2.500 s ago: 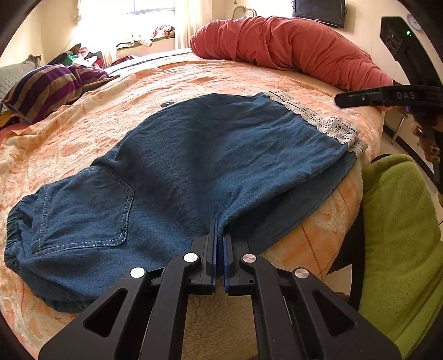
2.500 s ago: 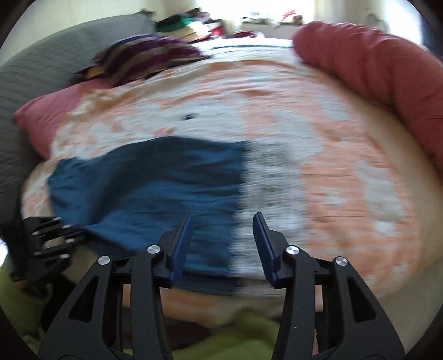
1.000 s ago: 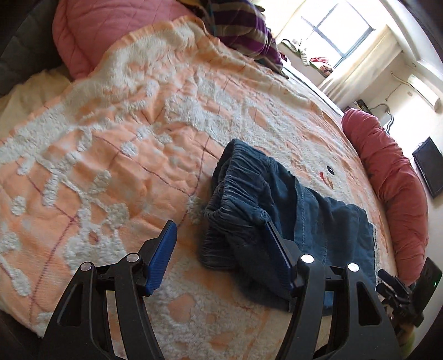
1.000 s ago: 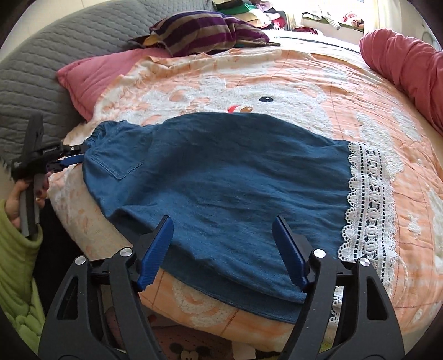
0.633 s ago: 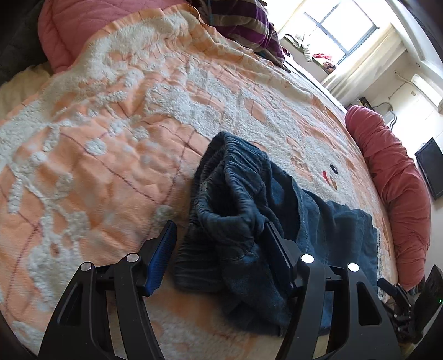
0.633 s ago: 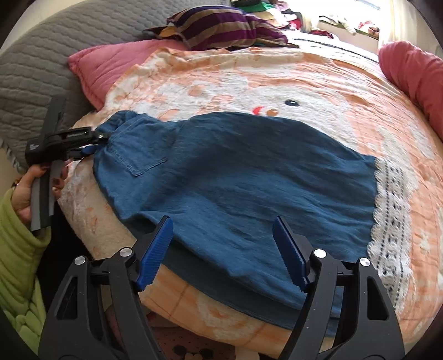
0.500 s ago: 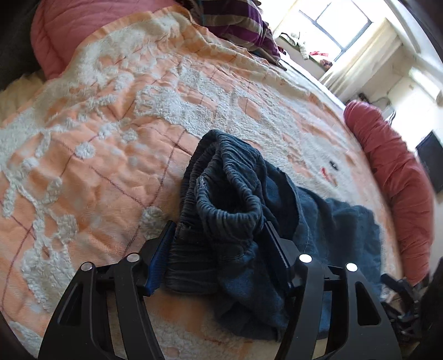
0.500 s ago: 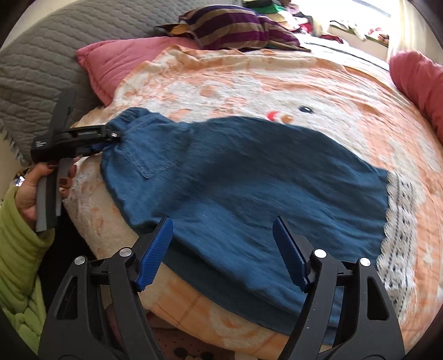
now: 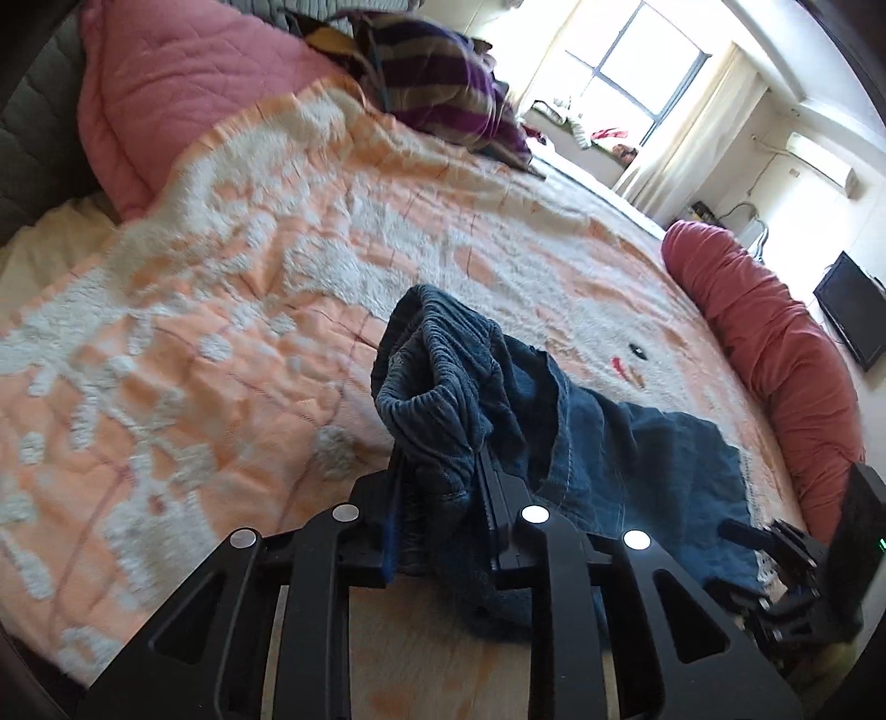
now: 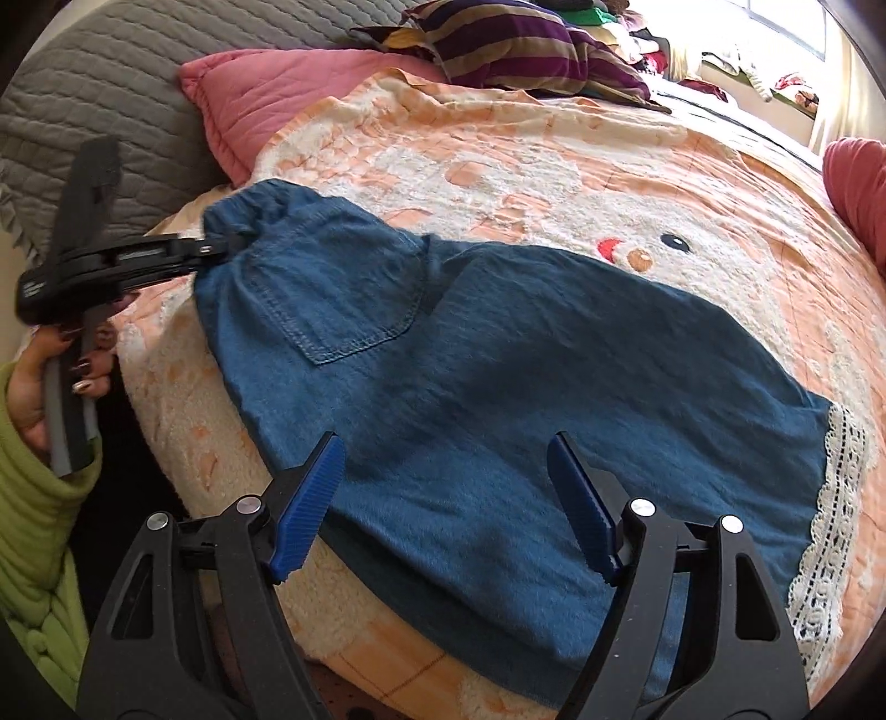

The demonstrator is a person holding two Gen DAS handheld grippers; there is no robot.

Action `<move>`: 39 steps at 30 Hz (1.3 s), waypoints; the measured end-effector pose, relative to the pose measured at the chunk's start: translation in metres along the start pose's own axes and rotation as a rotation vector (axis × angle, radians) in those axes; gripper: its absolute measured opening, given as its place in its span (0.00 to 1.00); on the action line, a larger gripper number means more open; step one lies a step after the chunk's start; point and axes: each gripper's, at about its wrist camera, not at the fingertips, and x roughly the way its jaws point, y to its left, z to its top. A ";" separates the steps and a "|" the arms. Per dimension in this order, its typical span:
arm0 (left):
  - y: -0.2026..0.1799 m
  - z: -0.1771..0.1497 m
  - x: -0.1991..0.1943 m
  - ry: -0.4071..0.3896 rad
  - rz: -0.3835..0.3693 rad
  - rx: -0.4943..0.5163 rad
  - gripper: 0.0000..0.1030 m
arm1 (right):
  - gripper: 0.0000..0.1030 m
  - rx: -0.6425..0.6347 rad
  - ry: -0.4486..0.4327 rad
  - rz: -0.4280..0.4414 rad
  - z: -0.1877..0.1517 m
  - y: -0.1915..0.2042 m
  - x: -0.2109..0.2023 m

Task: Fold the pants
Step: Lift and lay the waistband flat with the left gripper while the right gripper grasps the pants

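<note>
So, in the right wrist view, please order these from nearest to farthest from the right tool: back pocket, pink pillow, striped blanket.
From the right tool:
1. Back pocket of the pants, just ahead, left of centre.
2. Pink pillow, beyond the waistband, upper left.
3. Striped blanket, at the far top edge.

The blanket (image 10: 498, 160) past the pants (image 10: 498, 360) is wide and bare, so a gripper could slide there. At the head of the bed, a pink pillow (image 10: 277, 88) and a striped pillow (image 10: 515, 50) block the way. A long red cushion (image 9: 775, 343) lies along the far side. The left gripper (image 9: 437, 498) and a hand (image 10: 50, 365) crowd the waist end. The right gripper (image 10: 443, 487) hangs above the near bed edge with nothing between its fingers.
</note>
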 end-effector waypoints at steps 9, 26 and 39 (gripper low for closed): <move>0.027 -0.009 0.018 0.058 -0.014 -0.026 0.23 | 0.69 0.009 0.054 0.021 -0.018 0.012 0.014; -0.029 0.013 -0.032 -0.072 -0.009 0.095 0.32 | 0.52 -0.003 0.059 0.043 -0.030 -0.004 0.003; -0.056 0.016 -0.035 -0.006 0.024 0.216 0.47 | 0.51 0.111 -0.112 0.080 -0.028 -0.075 -0.076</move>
